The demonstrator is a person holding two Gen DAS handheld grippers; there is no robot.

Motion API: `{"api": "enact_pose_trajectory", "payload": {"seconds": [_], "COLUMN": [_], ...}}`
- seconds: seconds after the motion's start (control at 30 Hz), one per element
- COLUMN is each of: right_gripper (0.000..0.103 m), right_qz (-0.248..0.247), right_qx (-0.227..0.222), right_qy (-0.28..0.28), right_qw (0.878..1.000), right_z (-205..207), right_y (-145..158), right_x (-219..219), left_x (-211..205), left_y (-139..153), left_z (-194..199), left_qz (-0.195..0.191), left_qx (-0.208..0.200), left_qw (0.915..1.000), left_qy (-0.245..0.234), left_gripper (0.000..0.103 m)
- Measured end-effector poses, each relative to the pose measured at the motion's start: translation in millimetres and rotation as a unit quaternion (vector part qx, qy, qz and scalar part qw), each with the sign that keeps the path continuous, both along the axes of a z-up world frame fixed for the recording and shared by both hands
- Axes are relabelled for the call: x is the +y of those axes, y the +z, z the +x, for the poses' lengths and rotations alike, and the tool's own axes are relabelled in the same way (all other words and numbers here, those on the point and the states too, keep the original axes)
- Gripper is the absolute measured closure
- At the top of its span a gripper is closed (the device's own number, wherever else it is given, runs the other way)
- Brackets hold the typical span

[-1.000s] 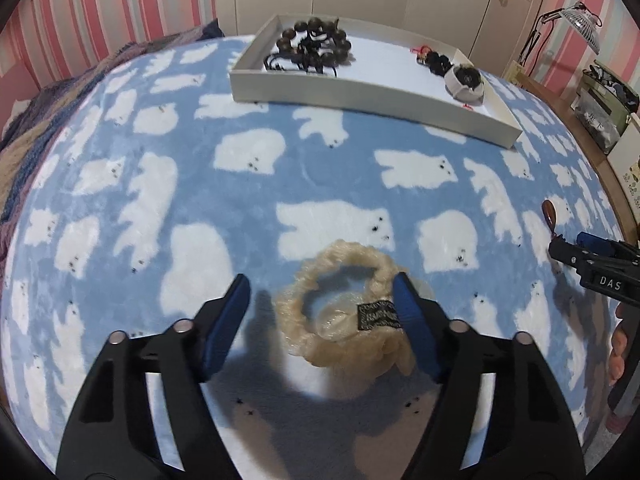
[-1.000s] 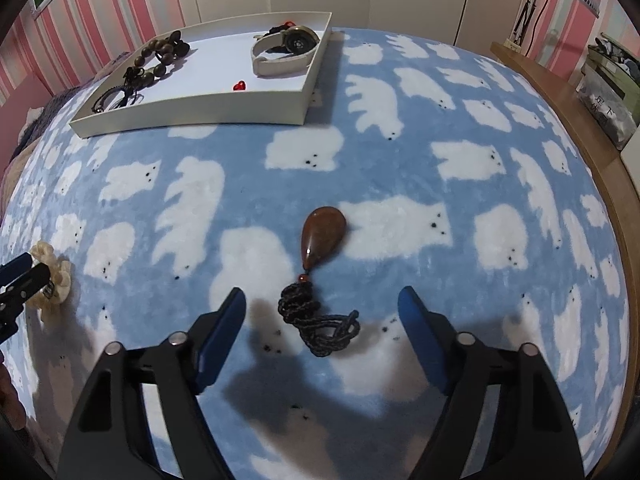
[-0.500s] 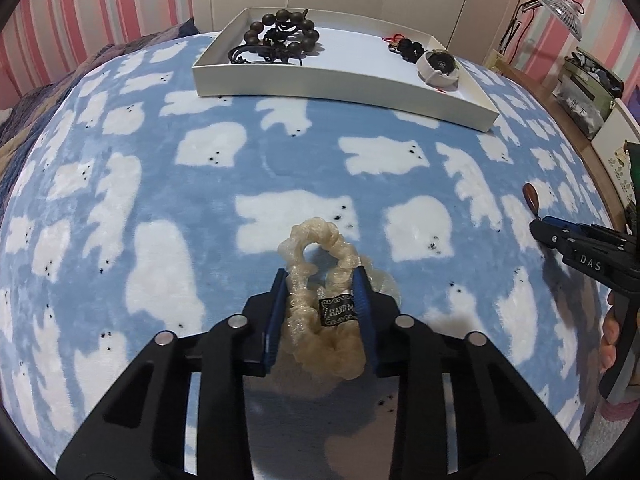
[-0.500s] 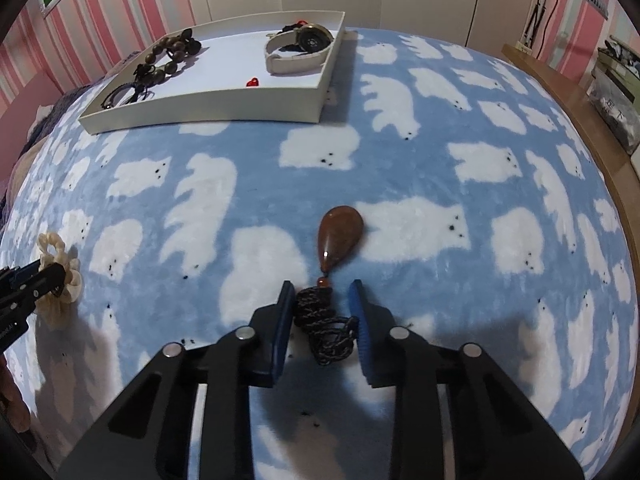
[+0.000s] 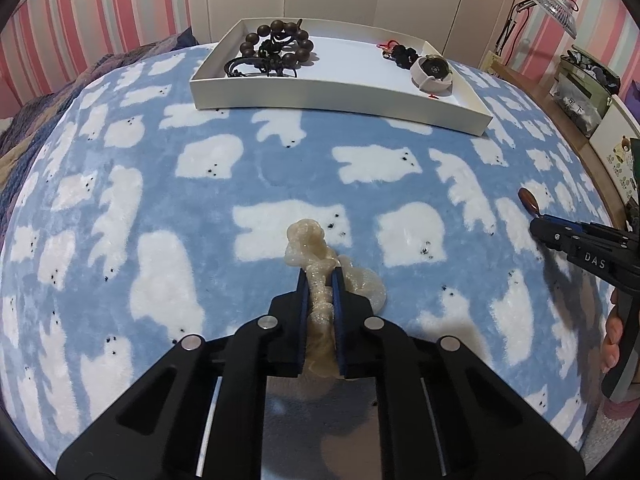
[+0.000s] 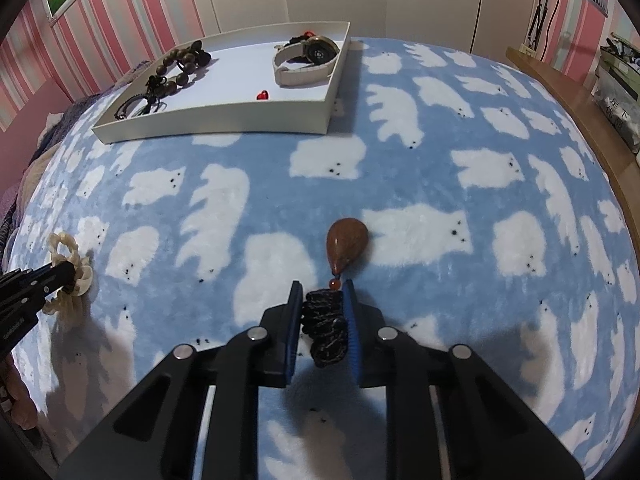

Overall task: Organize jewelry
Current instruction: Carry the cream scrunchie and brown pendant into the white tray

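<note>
My left gripper (image 5: pixel 320 276) is shut on a cream, translucent scrunchie-like bracelet (image 5: pixel 308 240), squeezed flat between the blue pads above the blue polar-bear blanket (image 5: pixel 120 200). It also shows at the left edge of the right wrist view (image 6: pixel 70 258). My right gripper (image 6: pixel 322 292) is shut on the coiled black cord (image 6: pixel 326 328) of a brown teardrop pendant (image 6: pixel 346 246), which points forward. The white tray (image 5: pixel 320 96) at the far side holds a dark bead bracelet (image 5: pixel 276 46), a watch (image 5: pixel 434 72) and a small red charm (image 6: pixel 263 95).
The right gripper (image 5: pixel 580 246) enters the left wrist view from the right edge. A wooden ledge (image 6: pixel 568 92) with bags and a desk lamp (image 5: pixel 556 8) runs along the right. Striped pink wall and white wardrobe stand behind the tray.
Both grippers went from wide open to shut: the left one on the cream bracelet, the right one on the pendant's cord. Both lifted slightly, and the bracelet is squeezed narrow.
</note>
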State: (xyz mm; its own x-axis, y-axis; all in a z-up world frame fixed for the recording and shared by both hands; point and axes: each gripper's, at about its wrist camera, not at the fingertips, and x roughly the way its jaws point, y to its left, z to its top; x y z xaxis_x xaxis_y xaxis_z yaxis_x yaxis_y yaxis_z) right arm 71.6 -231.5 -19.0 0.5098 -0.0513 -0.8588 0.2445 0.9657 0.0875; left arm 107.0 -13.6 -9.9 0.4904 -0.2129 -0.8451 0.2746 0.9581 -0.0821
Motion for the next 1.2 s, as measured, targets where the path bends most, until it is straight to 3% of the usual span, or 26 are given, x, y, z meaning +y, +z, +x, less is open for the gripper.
{"api": "enact_pose_trajectory", "payload": {"seconds": [0.47,0.8,1.2], "right_gripper": [0.083,0.083,0.083], "right_qz": [0.001,-0.006,-0.017], "right_qx": [-0.019,-0.044,-0.083], "right_qy": [-0.003,-0.006,0.006], "right_qw": [1.0,0.999,0.996], "right_z": [-2,5,62], "right_y": [13,38,93], "right_x": [-2,-1,5], "left_x": [-2,-7,-6], "left_y": [24,35,67], "left_z": [3,19,88], "left_qz": [-0.001,0.001,0.012], "left_qx": [-0.02,-0.022,-0.042], "left_qw": [0.9998,0.9997,0.999], "left_qy": [0.0,-0.003,-0.001], "left_gripper": [0.095,0.095,0.095]}}
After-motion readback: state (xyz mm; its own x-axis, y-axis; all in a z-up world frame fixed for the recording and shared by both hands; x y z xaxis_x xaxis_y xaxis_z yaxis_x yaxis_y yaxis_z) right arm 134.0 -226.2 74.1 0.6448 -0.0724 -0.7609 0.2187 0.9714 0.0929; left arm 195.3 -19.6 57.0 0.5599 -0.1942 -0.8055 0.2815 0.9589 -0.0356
